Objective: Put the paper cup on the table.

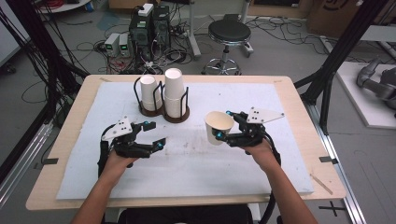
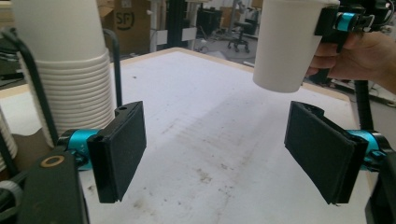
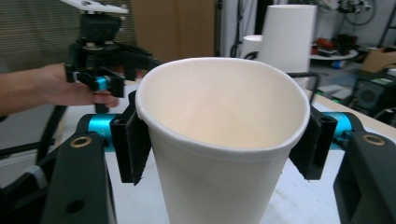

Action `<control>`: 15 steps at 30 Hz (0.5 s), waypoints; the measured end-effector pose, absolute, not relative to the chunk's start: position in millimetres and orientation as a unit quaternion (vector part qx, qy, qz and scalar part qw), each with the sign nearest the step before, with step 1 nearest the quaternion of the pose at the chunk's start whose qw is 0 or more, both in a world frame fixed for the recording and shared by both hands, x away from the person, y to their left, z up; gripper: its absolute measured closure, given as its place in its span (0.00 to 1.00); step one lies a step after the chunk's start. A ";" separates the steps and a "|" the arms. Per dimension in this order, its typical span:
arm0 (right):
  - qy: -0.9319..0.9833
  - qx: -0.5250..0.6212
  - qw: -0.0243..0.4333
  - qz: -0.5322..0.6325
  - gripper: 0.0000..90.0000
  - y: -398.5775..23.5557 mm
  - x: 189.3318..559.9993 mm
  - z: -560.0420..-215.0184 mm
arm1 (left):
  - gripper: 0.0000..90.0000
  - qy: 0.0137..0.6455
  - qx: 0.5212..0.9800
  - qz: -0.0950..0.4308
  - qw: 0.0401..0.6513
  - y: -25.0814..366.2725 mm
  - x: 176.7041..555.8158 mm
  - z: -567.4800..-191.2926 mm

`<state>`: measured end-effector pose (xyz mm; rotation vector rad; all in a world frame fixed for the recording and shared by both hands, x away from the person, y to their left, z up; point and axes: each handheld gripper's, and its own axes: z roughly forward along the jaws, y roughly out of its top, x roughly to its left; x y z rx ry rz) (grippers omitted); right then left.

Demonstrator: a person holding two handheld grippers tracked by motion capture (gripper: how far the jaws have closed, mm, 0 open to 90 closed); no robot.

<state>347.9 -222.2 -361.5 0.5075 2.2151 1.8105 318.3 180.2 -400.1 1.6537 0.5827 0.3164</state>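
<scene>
- Paper cup (image 1: 218, 127): a smooth white tapered cone with a rolled rim, cream inside, held off the desk over its right half, tilted with its mouth turned toward the person.
- The right gripper (image 1: 224, 125) has its jaws closed on the cup; in the right gripper view the flat black pads (image 3: 135, 147) press on both sides of the wall just under the rim, and the rim bows slightly out of round.
- The left gripper (image 1: 155, 134) hovers over the left half of the desk, its jaws wide apart with nothing between them; the left gripper view shows two flat, matte, rectangular pads (image 2: 122, 149) over bare cover.
- Desk (image 1: 299, 121): a pale wooden top with rounded corners, overlaid by a white, felt-like sheet (image 1: 210, 168) stained brownish near its middle.
- Two stacks of white cups (image 1: 173, 92) stand near the far edge in a holder (image 1: 159, 109) of dark round bases and thin black wire loops; the rolled rims form ridged bands.
</scene>
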 end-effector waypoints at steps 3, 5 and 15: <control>0.757 0.188 0.148 0.608 0.37 -232.7 350.7 -361.6 | 0.23 0.260 0.719 0.151 0.627 185.0 317.3 -398.1; 0.758 0.197 0.164 0.600 0.36 -238.2 353.8 -362.9 | 0.23 0.262 0.718 0.160 0.624 188.3 317.5 -396.8; 0.742 0.276 0.224 0.569 0.36 -261.0 368.7 -371.5 | 0.23 0.288 0.708 0.174 0.621 205.6 317.9 -403.0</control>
